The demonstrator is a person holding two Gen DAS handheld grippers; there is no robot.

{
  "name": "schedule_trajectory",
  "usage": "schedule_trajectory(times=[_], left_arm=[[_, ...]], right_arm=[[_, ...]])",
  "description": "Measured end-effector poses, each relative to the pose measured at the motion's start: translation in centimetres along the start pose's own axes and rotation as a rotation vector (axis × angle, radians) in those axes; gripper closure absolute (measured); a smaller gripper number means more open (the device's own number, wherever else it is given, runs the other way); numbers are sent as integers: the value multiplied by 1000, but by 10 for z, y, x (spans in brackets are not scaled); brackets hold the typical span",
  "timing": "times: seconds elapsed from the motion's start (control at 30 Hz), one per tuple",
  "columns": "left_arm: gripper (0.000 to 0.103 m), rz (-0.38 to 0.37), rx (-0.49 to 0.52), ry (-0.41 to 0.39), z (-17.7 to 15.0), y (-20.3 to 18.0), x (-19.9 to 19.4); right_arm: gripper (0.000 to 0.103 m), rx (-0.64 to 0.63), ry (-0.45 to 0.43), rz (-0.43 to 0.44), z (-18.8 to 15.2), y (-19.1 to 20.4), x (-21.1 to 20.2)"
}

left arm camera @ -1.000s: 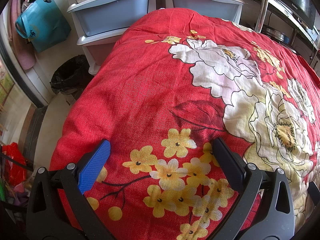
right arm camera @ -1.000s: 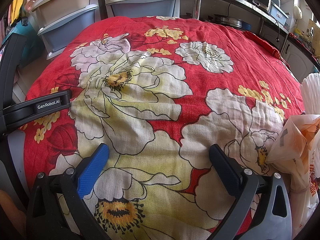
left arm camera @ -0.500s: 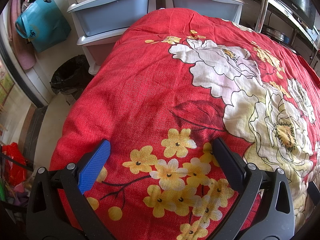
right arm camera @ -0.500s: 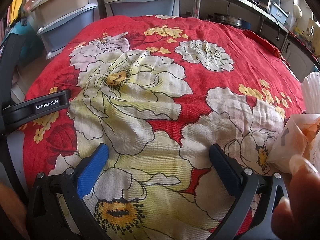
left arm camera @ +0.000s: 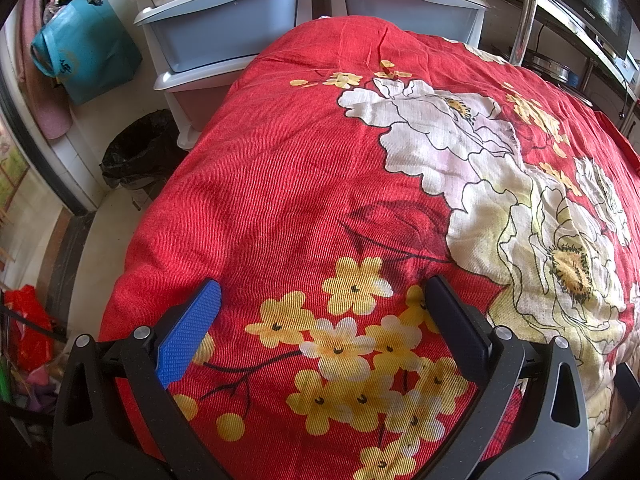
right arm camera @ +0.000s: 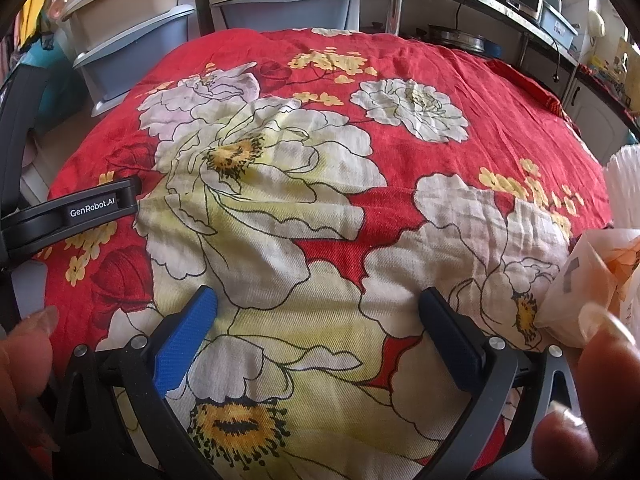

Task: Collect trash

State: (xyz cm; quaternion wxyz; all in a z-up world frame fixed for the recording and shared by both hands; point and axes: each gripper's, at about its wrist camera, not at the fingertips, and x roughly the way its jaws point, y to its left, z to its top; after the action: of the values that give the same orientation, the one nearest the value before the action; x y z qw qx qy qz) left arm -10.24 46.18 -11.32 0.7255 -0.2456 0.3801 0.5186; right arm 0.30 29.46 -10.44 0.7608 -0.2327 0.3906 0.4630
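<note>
Your trash (right arm camera: 592, 280) sits at the right edge of the cloth-covered surface in the right wrist view: a crumpled, translucent white-and-orange plastic bag with a grey mark on its near face, lying on the cloth beside a white pleated paper item (right arm camera: 624, 184) just behind it. Your right gripper (right arm camera: 316, 320) is spread wide with nothing between its fingers, over a big cream flower; the bag is off to its right, apart from the fingers. Your fingertips (right arm camera: 600, 344) show blurred at the lower right, another (right arm camera: 28, 344) at the lower left. Your left gripper (left arm camera: 320, 304) is likewise released and empty, near the left edge of the surface above small yellow blossoms. Surface: a red floral cloth (left arm camera: 300, 184), coarse weave, white and cream peonies, wrinkled, draping over the edges. Beyond the far edge: stacked plastic drawers (left arm camera: 232, 28) in grey-blue and beige. On the floor off the left edge: a bin with a black liner (left arm camera: 140, 152), a teal bag (left arm camera: 84, 60), a red bag (left arm camera: 28, 328). Far right: a metal rack carrying a microwave (left arm camera: 588, 0). Writing: "GenRobot.AI" on the left gripper's body in the right wrist view (right arm camera: 92, 212); "Galanz" on the microwave, barely legible.
</note>
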Motion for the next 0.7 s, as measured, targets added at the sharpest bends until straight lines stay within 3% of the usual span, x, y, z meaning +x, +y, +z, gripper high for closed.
schedule_trajectory(times=[0.7], left_arm=[[9, 0, 0, 0, 0, 0, 0]], right_arm=[[5, 8, -7, 8, -1, -2, -2]])
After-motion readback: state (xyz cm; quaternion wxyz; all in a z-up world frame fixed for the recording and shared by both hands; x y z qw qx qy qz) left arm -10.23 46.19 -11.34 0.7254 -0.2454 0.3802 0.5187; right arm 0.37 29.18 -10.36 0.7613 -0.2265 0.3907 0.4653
